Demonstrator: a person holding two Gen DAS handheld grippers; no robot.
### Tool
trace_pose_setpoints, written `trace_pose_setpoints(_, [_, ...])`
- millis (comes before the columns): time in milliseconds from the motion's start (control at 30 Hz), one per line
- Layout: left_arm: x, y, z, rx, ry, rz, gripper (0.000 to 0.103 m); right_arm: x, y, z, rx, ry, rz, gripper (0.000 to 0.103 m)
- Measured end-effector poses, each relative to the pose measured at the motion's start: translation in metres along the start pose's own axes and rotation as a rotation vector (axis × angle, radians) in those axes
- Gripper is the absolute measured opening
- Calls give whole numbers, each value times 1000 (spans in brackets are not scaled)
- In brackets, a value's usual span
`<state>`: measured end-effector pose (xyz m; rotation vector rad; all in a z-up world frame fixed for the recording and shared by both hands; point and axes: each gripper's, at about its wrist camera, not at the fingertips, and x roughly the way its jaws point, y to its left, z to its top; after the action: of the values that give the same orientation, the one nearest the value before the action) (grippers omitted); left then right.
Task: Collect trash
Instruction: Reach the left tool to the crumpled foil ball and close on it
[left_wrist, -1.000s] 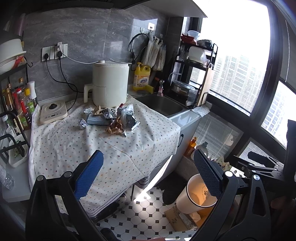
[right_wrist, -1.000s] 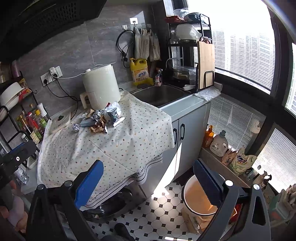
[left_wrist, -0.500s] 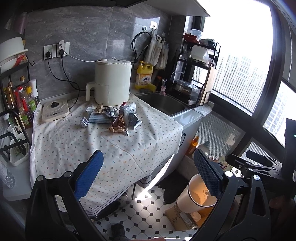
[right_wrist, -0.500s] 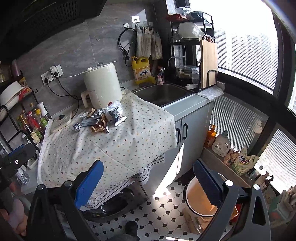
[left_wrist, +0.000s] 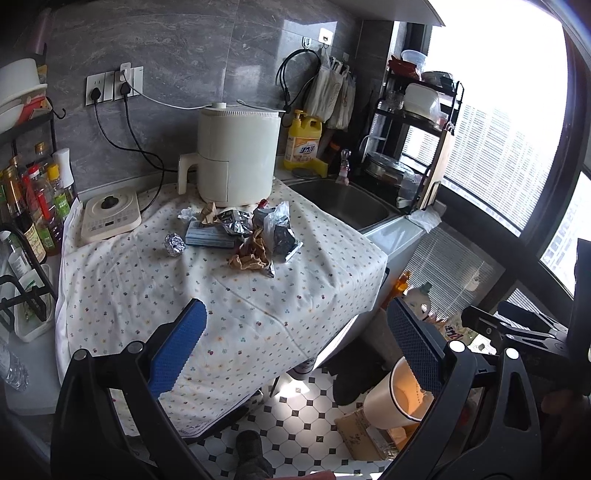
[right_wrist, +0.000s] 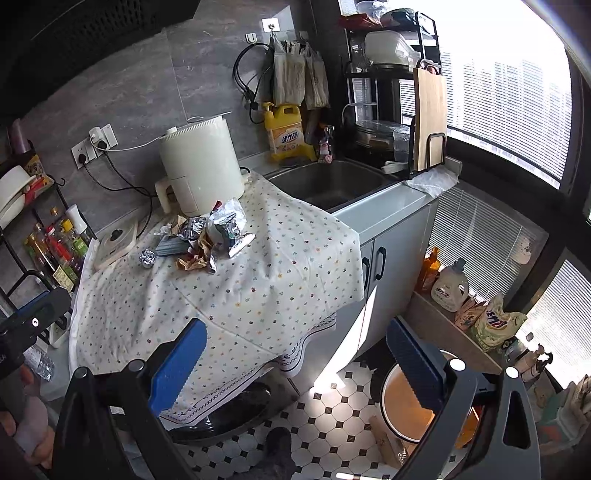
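Kitchen table (left_wrist: 229, 314), spotted cloth: trash heap (left_wrist: 243, 236) sits at its far side, untouched. Your left tool (left_wrist: 295, 347) and right tool (right_wrist: 295, 354) both gape, empty (well short of it). Bin (right_wrist: 410, 406) waits on floor, right; all collecting remains.

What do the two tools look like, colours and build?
Both match. Left tool and right tool: black plastic frame with triangular cut-outs and silver round bolts, two flat fingers faced with blue textured pads, serrated along one edge. No cables or markings are visible.
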<state>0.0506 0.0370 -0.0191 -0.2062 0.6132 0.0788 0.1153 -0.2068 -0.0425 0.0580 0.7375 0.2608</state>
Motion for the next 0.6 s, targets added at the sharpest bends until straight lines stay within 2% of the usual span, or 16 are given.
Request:
trace_pose_setpoints(233, [36, 41, 28, -48, 6, 31, 97, 44, 26, 39, -21, 2, 28, 95])
trace_pose_setpoints(500, [82, 106, 52, -122, 11, 57, 97, 99, 64, 76, -46, 20, 93, 95])
trace_pose_setpoints(600, [102, 129, 59, -149, 25, 61, 93, 119, 76, 84, -50, 35, 106, 95])
